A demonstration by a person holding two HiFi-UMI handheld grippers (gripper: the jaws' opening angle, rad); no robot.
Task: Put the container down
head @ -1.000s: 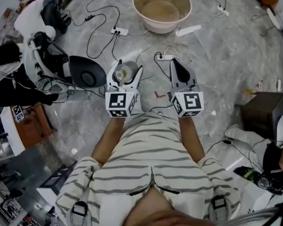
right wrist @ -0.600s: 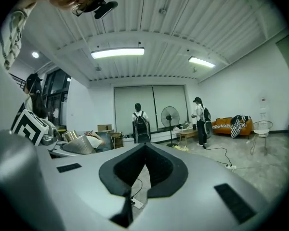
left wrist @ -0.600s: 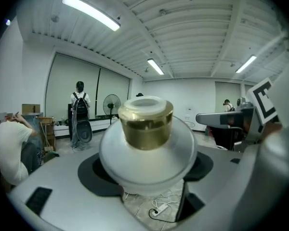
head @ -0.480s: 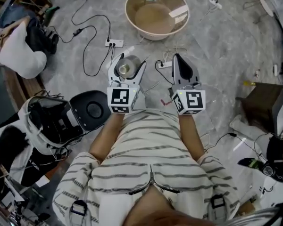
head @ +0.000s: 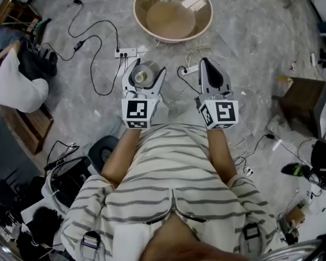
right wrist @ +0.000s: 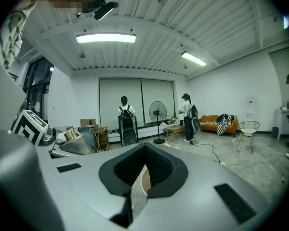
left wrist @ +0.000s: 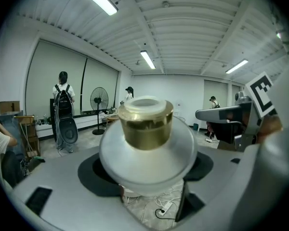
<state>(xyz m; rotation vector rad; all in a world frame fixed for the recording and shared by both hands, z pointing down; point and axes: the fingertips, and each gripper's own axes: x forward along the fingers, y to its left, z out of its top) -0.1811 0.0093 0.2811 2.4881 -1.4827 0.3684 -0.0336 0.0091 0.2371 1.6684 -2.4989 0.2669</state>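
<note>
The left gripper point(head: 146, 72) has its jaws spread wide and clamped on the sides of the container point(left wrist: 145, 129), a white, bulbous jar with a gold collar and a pale cap, cap uppermost and held clear of the floor point(head: 244, 53). The right gripper point(head: 209, 65) is just beside it at about the same height, jaws closed together with nothing between them; through the thin slit left between them in the right gripper view only a sliver of ground shows. Both grippers point away from the person's striped shirt point(head: 171, 178) across grey marbled floor. Directly under and ahead of them the ground is cluttered: a white power strip point(head: 126, 53) with black cables point(head: 95, 37) looping off to the left, and a second power strip point(head: 190, 69) with tangled white leads between the two grippers. Beyond that stands a round beige basin point(head: 139, 22), with a white strip lying across its far rim. To the left are a white bundle point(head: 16, 88) and a wooden frame point(head: 27, 128); near the person's left elbow is a black round piece of gear point(head: 104, 151). To the right stands a brown box point(head: 301, 99). In the gripper views the room behind opens out with people standing, a pedestal fan point(right wrist: 158, 112), an orange sofa point(right wrist: 214, 124) and a white wire chair point(right wrist: 248, 129).
</note>
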